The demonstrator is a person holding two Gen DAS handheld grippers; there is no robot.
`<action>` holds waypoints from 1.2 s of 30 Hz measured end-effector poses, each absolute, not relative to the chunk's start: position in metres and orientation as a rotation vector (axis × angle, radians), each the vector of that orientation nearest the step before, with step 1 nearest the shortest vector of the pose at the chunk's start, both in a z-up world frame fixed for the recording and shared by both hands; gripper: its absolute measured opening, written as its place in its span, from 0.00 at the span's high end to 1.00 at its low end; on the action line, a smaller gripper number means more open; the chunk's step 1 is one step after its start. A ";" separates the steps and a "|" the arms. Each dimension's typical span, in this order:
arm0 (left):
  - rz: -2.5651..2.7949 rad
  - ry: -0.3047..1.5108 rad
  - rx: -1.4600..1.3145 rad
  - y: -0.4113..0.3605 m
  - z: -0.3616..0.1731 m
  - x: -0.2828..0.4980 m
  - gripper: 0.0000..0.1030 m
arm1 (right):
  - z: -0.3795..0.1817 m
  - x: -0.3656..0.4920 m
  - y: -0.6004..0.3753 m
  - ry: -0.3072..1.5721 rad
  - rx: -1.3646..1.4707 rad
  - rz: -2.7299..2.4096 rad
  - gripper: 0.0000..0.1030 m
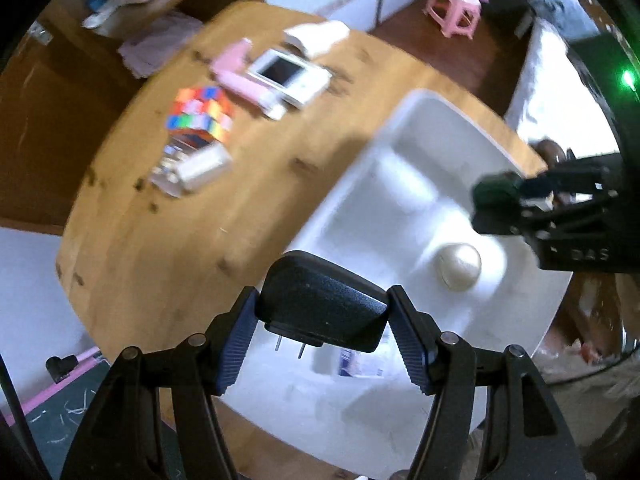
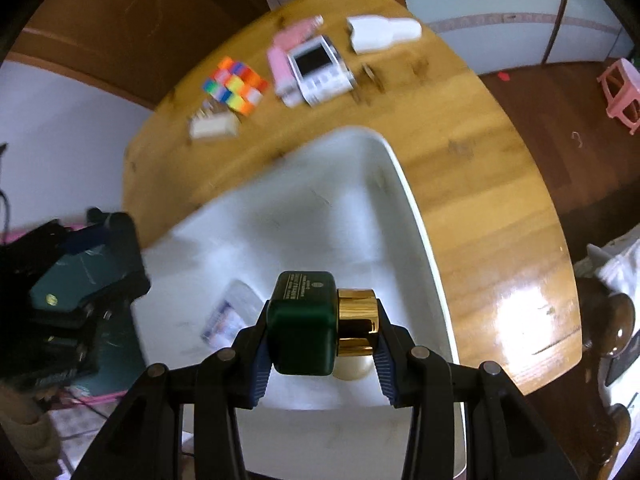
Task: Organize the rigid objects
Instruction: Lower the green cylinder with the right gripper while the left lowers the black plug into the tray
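Above a white tray (image 1: 404,128) sitting on the wooden bench (image 1: 168,248), the left tongs (image 1: 323,332) are clamping a black plug adapter (image 1: 324,304) while the right tongs (image 2: 320,344) are gripping a green bottle (image 2: 302,328) by base and gold cap — a cream egg-shaped object (image 1: 458,266) is lying in the tray; a colour cube (image 1: 200,114) is resting farther back on the bench.

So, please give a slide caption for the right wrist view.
Right gripper holds a dark green gold-capped bottle over the white plastic bin.
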State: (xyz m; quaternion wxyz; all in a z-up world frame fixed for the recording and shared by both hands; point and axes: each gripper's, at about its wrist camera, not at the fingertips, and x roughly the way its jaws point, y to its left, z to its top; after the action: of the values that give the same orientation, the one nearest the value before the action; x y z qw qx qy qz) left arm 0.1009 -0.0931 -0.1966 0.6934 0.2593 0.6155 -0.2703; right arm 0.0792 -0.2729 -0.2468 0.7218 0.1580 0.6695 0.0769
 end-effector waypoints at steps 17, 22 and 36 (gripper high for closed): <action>-0.564 1.412 0.690 -0.118 -0.264 0.082 0.34 | -0.277 0.067 -0.232 1.409 -0.035 0.138 0.57; -0.531 1.439 0.631 -0.109 -0.275 0.091 0.33 | -0.279 0.071 -0.225 1.362 -0.107 0.126 0.57; -0.461 1.537 0.452 -0.074 -0.283 0.104 0.33 | -0.272 0.067 -0.223 1.317 -0.111 0.180 0.39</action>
State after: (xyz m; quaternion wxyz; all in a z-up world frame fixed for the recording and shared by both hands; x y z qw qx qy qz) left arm 0.1044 -0.0744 -0.2834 0.6722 0.2006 0.6827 -0.2047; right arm 0.0669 -0.2227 -0.2717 0.7856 -0.0516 0.6109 0.0837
